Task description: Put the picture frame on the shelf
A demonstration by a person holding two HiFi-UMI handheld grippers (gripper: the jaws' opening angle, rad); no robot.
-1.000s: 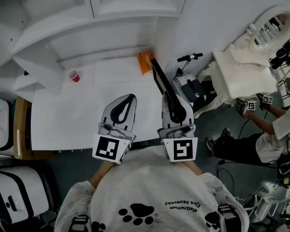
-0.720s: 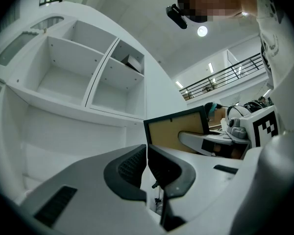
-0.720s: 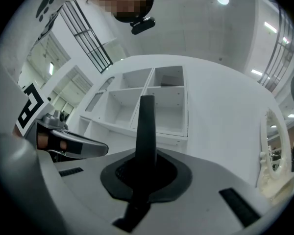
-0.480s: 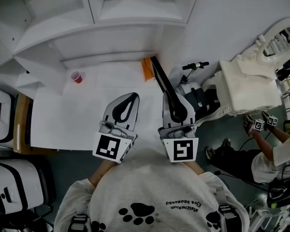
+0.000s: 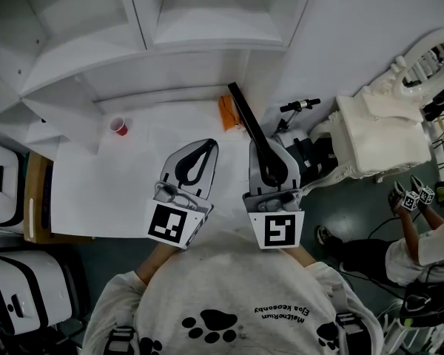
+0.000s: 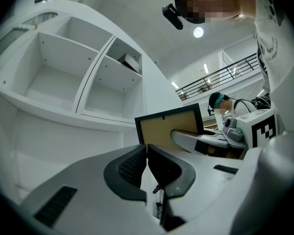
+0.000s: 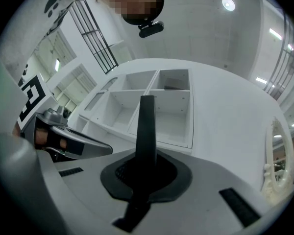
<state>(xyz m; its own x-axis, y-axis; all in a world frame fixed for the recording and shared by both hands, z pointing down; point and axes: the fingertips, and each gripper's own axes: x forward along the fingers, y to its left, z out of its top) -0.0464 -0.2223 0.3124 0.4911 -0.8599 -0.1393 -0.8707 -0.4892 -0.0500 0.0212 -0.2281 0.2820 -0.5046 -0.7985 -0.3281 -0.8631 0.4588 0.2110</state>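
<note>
Right gripper view shows the right gripper (image 7: pixel 144 168) with its jaws pinched nearly together on the thin edge of a black-rimmed picture frame (image 7: pixel 147 124). The frame stands upright from the dark pads, edge-on to the camera. Behind it is a white shelf unit of open square compartments (image 7: pixel 159 106), well apart from the frame. The left gripper (image 7: pixel 71 143) pokes in at the left.

In the left gripper view the left gripper (image 6: pixel 146 151) has its jaws pressed together pad to pad, with nothing between them. Only this view shows the frame (image 6: pixel 164 126) broadside: a tan board back inside the black rim, with the right gripper (image 6: pixel 201 140) clamped on its near side. The shelf unit (image 6: pixel 88 77) lies to the left.

The head view alone shows what is below. Both grippers are side by side over a white table (image 5: pixel 96 191), the left gripper (image 5: pixel 206 146) empty. The right gripper (image 5: pixel 266 161) holds the frame (image 5: pixel 246 120), seen as a slim black bar angled up toward the shelf unit (image 5: pixel 170 43). A small red cup (image 5: pixel 119 126) and an orange object (image 5: pixel 228 112) sit on the table, the orange object just beside the frame's far end.
</note>
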